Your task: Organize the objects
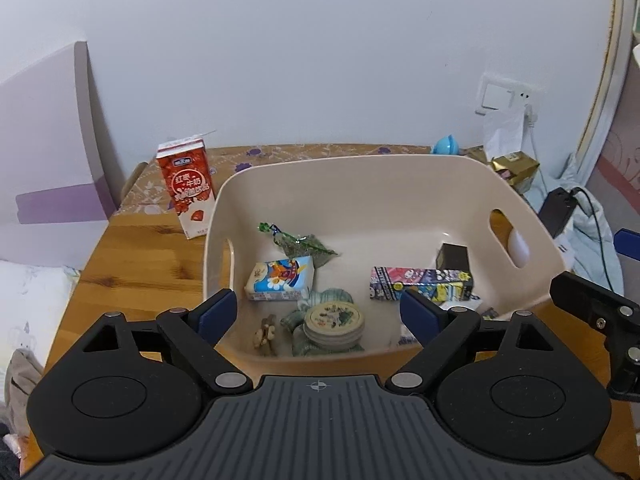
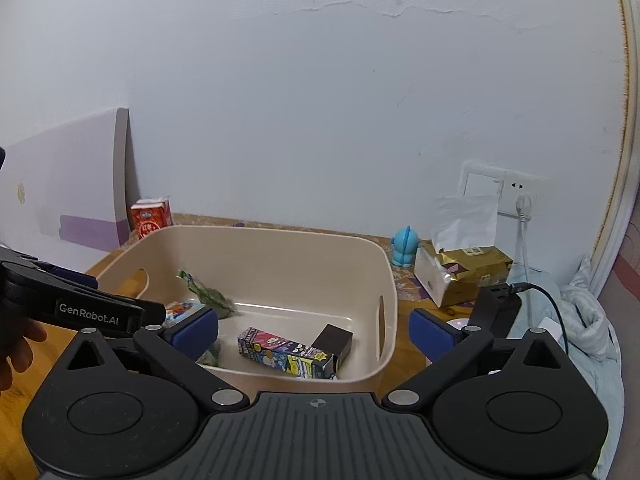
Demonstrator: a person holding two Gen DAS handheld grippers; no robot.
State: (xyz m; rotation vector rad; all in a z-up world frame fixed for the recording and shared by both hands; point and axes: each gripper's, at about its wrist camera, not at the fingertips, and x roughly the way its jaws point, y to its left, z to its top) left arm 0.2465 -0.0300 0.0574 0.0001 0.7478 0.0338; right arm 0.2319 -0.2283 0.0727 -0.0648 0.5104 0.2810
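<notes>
A beige plastic bin (image 1: pixel 360 162) stands on the wooden table. Inside lie a green wrapped packet (image 1: pixel 300 242), a blue tissue pack (image 1: pixel 280 280), a round tin (image 1: pixel 334 320) on a green cloth, a cartoon-printed box (image 1: pixel 420 282) and a small black box (image 1: pixel 452 258). My left gripper (image 1: pixel 320 312) hovers over the bin's near edge, open and empty. My right gripper (image 2: pixel 314 332) is open over the bin's (image 2: pixel 280 236) near right part, above the cartoon box (image 2: pixel 286 354) and black box (image 2: pixel 334 340), holding nothing.
A red milk carton (image 1: pixel 186 188) stands left of the bin. A blue toy figure (image 2: pixel 405 246) and a gold tissue pack (image 2: pixel 464 276) sit to the bin's right, below a wall socket (image 2: pixel 520 192) with a cable. A white and purple box (image 1: pixel 48 160) leans at the left.
</notes>
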